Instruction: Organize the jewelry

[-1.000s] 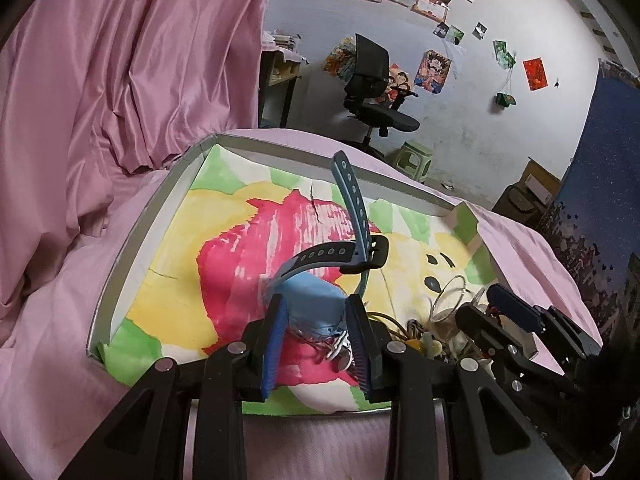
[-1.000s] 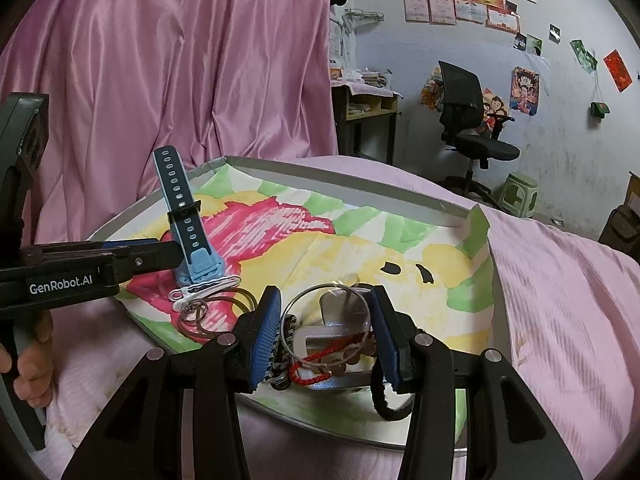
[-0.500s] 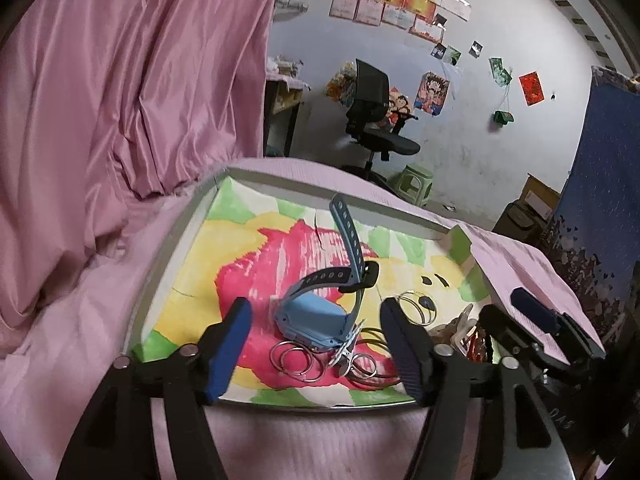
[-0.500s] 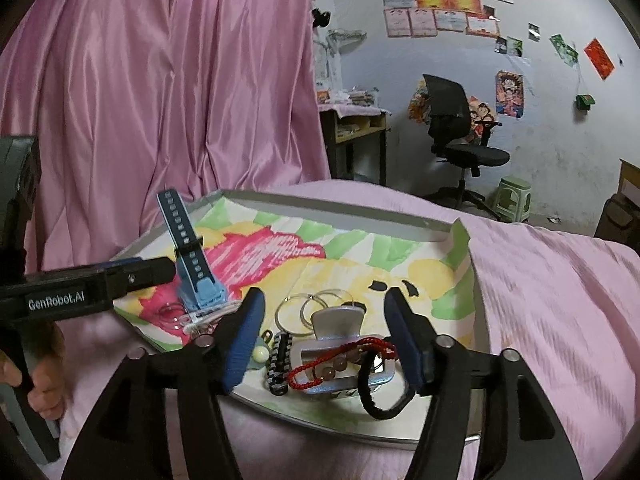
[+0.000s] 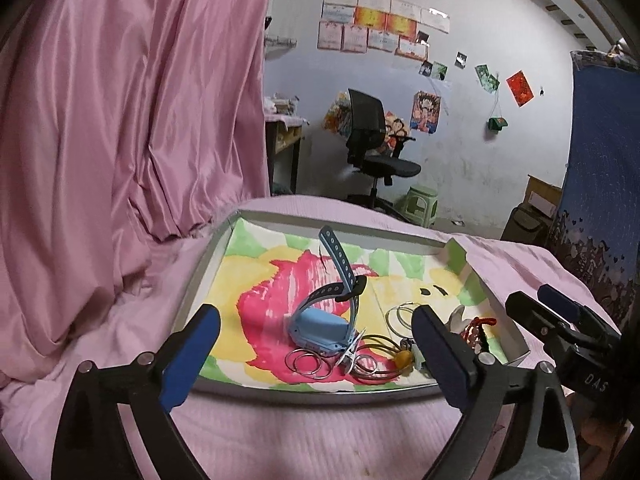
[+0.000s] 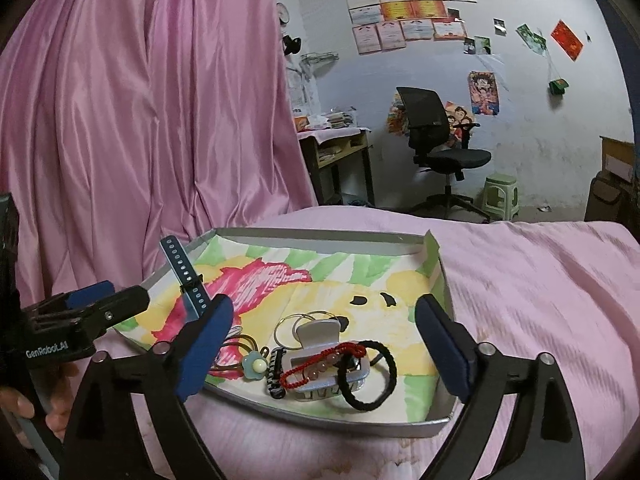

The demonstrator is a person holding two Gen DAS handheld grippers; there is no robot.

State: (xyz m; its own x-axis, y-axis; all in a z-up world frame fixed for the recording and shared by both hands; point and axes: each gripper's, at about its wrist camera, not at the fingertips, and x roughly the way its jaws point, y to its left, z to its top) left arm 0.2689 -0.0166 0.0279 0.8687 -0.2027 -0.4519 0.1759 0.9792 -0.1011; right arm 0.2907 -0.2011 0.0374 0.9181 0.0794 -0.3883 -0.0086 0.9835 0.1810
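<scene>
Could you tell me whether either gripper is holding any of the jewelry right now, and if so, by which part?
Nothing is held. The left gripper and right gripper both stand open, their jaws having just been opening. The blue watch and hair claw lie free in the tray.

Glossy pink satin curtain, matt painted paper, shiny metal rings.

Watch lies left in the tray — hair clip right, rings before the watch.
</scene>
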